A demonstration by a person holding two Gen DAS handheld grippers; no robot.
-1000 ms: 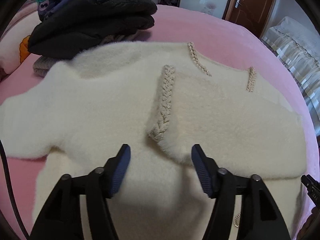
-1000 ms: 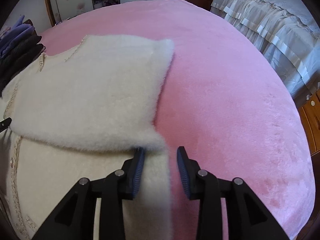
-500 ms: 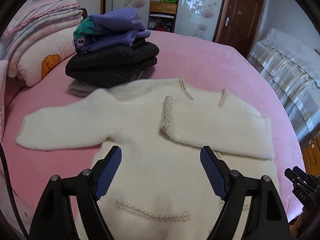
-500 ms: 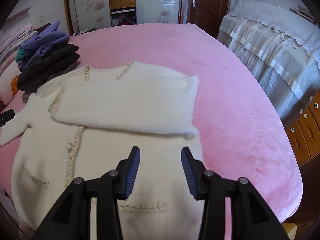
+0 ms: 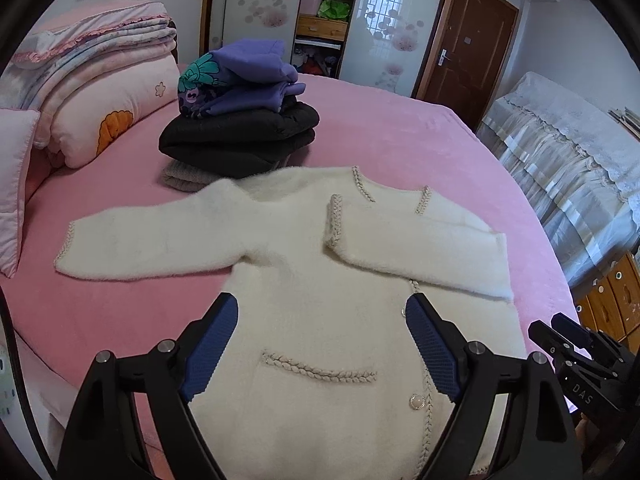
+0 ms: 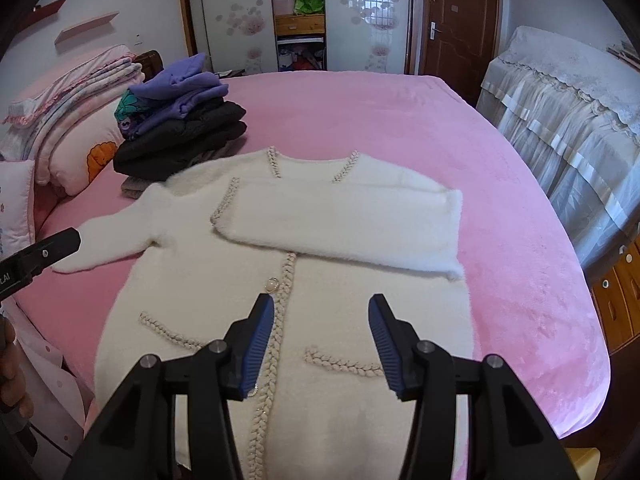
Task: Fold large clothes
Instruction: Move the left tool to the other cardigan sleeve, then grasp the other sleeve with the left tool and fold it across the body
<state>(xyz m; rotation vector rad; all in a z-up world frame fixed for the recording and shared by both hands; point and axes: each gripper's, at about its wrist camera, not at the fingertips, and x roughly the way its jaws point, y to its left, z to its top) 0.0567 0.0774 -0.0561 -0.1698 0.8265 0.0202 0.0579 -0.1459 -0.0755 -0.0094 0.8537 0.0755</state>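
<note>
The left hand-held gripper (image 5: 322,346) hangs wide open above the cream cardigan (image 5: 304,280), 1 sleeve (image 5: 420,248) folded across.

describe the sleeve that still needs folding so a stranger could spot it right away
On the pink bed lies a cream cardigan, just in front of the stack of folded clothes. The unfolded sleeve stretches sideways onto bare blanket toward the pillows, while the folded sleeve lies across the chest.

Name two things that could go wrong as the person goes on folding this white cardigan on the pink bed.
1. The outstretched sleeve lies near the bed's edge; dragging it carelessly could pull it off.
2. The folded sleeve only rests across the chest of the cardigan; tugging the body might undo it.
Both the left gripper and the right gripper are open and hold nothing.
</note>
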